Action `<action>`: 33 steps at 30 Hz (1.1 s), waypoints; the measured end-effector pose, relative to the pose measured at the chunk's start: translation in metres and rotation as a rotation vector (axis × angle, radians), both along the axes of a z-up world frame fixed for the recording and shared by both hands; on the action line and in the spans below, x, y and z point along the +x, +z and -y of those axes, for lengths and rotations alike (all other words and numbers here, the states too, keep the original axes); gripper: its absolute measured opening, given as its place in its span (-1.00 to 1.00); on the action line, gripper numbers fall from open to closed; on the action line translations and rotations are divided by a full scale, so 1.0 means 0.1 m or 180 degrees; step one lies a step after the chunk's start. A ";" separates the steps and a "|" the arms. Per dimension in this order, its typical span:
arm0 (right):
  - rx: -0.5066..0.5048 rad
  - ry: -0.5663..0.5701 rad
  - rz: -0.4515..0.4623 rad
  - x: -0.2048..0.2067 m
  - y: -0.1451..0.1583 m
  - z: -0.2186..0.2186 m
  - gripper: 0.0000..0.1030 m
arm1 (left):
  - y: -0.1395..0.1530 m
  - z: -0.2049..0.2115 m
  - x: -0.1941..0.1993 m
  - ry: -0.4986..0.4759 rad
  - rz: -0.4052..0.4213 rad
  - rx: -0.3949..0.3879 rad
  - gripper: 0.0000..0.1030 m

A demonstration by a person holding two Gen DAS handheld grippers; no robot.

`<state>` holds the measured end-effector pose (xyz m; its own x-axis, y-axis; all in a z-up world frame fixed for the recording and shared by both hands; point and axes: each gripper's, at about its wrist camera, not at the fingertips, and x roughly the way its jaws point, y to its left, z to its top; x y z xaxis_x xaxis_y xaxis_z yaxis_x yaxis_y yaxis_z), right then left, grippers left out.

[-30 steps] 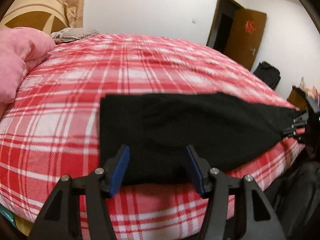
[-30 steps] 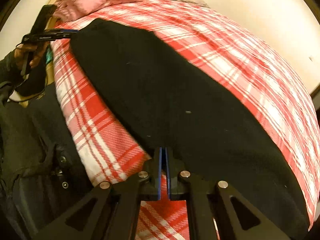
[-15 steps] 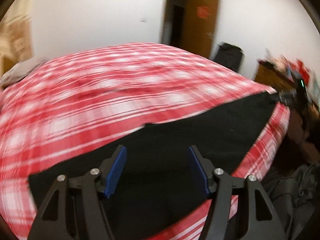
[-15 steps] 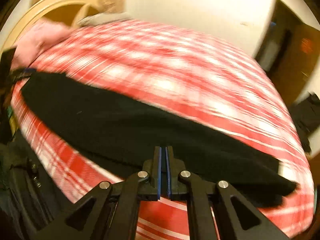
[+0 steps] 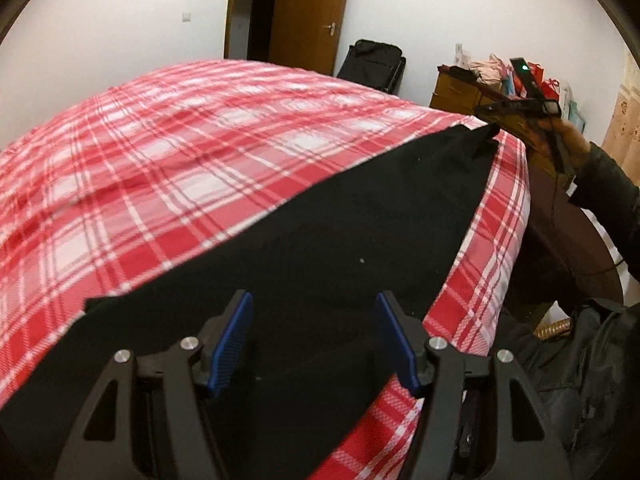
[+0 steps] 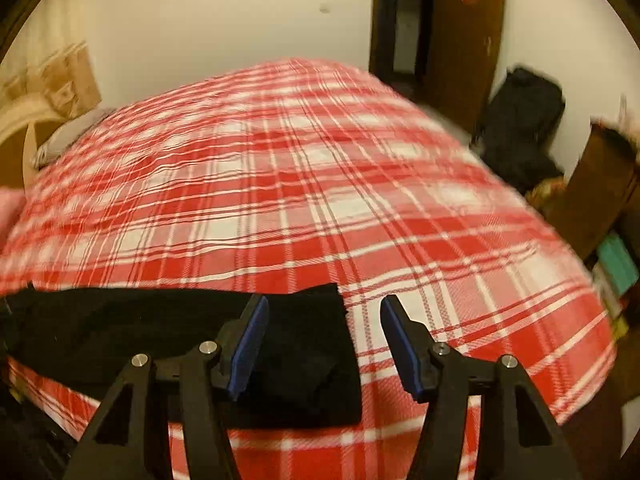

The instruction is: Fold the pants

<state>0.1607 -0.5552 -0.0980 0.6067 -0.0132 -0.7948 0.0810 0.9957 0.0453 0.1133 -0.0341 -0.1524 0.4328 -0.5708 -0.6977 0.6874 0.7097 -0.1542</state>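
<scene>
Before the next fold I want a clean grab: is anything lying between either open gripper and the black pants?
Nothing visible. The left gripper hovers open directly over the black pants, and the right gripper is open at their end on the plaid bedspread.

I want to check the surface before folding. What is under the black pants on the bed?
The black pants lie flat on the red plaid bedcover, which shows all around them. Whatever is directly beneath the cloth is covered and cannot be seen.

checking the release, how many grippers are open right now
2. The left gripper stands open over the pants at the near bed edge. The right gripper stands open over their other end, holding nothing.
</scene>
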 end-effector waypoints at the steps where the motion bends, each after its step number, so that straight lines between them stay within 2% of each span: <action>1: 0.0113 -0.0039 -0.0052 0.06 -0.06 0.09 0.06 | -0.03 0.02 0.01 -0.0001 -0.0037 0.0002 0.29; 3: 0.0250 -0.0070 -0.0101 0.13 -0.13 0.16 -0.10 | -0.09 0.04 0.00 0.0004 -0.0101 0.0002 0.29; 7: 0.0472 -0.0002 -0.0270 0.20 -0.29 0.19 -0.17 | -0.17 0.04 0.02 0.0035 -0.0196 -0.0003 0.30; 9: 0.0522 0.0088 -0.0326 0.21 -0.36 0.14 -0.45 | -0.17 0.03 0.02 0.0047 -0.0212 -0.0010 0.30; 10: 0.0487 0.0141 -0.0338 0.22 -0.37 0.11 -0.72 | -0.17 0.02 0.02 0.0053 -0.0223 -0.0021 0.30; 14: 0.0234 0.0219 -0.0339 0.24 -0.38 0.00 -0.92 | -0.17 0.02 0.04 0.0062 -0.0242 -0.0029 0.30; 21: -0.0162 0.0053 -0.0252 0.36 -0.38 0.04 -0.93 | -0.17 0.05 0.00 0.0002 -0.0243 -0.0017 0.30; 26: -0.0042 0.0006 -0.0325 0.35 -0.43 0.12 -0.90 | -0.10 0.16 -0.07 -0.0178 -0.0188 0.0013 0.30; 30: -0.0058 -0.0035 -0.0283 0.17 -0.32 0.11 -0.88 | -0.01 0.33 -0.11 -0.0367 -0.0114 0.0033 0.30; 33: 0.0080 -0.0020 -0.0220 -0.01 -0.23 0.08 -0.86 | 0.04 0.55 -0.15 -0.0566 -0.0045 0.0081 0.30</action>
